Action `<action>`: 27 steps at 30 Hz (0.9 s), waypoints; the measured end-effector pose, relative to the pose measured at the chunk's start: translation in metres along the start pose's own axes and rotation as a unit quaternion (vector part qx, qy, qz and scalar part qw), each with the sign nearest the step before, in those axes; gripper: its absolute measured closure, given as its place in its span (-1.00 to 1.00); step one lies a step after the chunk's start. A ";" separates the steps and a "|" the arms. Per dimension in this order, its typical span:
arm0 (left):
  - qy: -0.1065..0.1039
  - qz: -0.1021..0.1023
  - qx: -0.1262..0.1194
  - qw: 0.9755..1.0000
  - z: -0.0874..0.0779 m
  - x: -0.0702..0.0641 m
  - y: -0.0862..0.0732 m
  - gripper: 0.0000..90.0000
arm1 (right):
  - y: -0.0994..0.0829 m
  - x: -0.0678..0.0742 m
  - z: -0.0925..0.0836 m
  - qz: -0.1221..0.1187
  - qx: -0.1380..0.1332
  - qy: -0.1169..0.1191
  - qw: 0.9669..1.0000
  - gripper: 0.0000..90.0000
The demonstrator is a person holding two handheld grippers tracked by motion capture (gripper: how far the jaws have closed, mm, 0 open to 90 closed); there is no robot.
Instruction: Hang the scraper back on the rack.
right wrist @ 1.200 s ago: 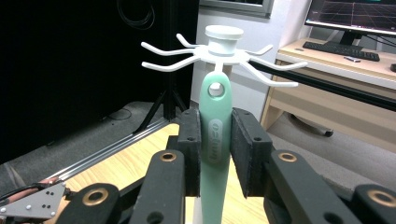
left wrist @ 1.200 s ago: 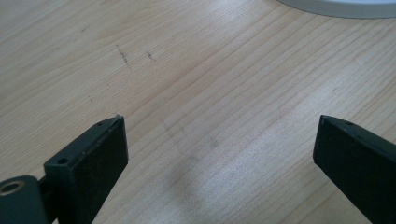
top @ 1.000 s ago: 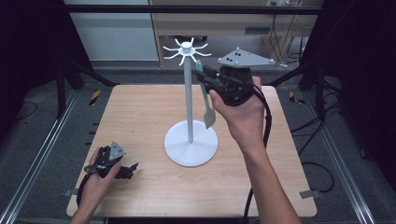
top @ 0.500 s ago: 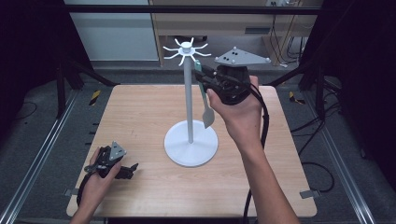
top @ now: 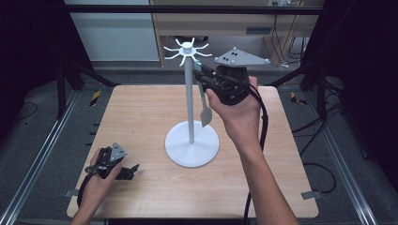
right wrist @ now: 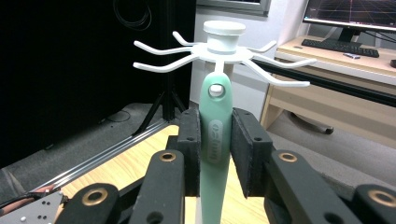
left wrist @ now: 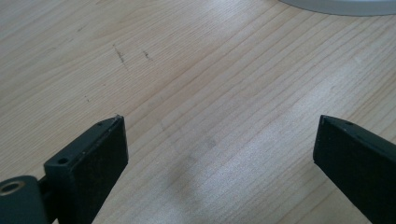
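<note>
Green-handled utensil (right wrist: 215, 135) aside for a moment, the biggest thing is the wooden table (top: 141, 112), its light top reaching from the near edge to the far one. At its middle stands the white hook stand (top: 190, 117), a round base, a thin upright pole and a ring of curved hooks on top. The right gripper (right wrist: 215, 144) is held up to the right of the pole, near the hooks; its jaws are clamped on both sides of the utensil's handle, whose hole lies close in front of a hook, and the pale blade hangs below beside the pole. The left gripper (left wrist: 215, 154) rests at the table's near left corner, jaws wide apart over bare wood.
</note>
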State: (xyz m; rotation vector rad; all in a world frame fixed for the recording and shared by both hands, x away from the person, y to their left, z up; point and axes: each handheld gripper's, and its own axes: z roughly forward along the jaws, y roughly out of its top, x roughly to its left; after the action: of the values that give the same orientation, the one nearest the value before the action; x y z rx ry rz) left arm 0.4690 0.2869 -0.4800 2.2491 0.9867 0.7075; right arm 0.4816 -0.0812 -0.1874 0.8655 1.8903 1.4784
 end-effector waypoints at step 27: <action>-0.001 -0.002 0.001 1.000 0.000 0.000 0.000 -0.94 | -0.003 -0.002 -0.009 0.005 -0.003 0.007 1.000 0.59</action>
State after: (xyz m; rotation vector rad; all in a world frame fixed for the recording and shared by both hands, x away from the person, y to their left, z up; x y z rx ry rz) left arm 0.4691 0.2874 -0.4802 2.2479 0.9907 0.7035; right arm 0.4759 -0.0889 -0.1882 0.8647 1.8928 1.4993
